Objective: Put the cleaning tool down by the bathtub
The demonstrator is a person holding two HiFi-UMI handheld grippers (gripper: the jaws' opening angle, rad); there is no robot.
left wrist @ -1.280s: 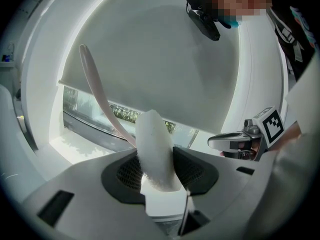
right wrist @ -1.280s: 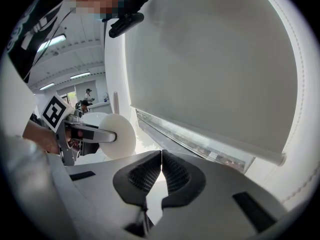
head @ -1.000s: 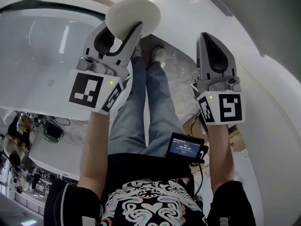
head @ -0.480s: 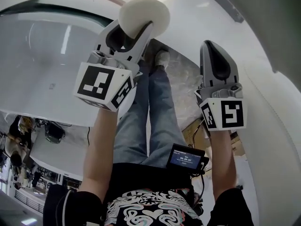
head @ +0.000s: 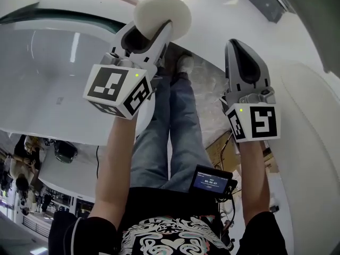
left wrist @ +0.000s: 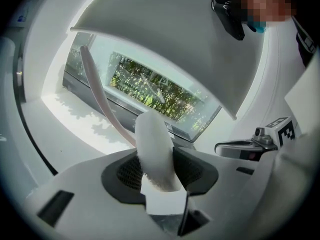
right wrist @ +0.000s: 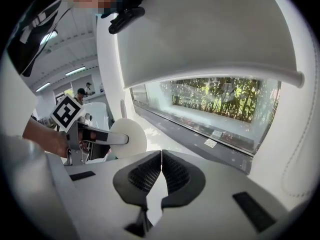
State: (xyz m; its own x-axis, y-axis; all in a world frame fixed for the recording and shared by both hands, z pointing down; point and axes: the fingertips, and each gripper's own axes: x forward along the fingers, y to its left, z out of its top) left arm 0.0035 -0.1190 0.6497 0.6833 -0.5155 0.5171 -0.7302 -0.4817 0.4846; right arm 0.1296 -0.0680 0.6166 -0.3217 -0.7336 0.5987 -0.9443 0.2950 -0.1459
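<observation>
Beside the glossy white bathtub (head: 48,78), the cleaning tool (head: 162,16) is cream-white with a pale pink handle (left wrist: 100,91), the jeans (head: 159,137) blue, the floor (head: 204,86) grey-veined marble.

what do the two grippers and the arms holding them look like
The left gripper and right gripper are both light grey plastic shells that taper to two jaws lined with black ribbed pads. Each carries a white cube with black square markers and a small green light. The person's forearms are bare, and short black sleeves show at the shoulders.
</observation>
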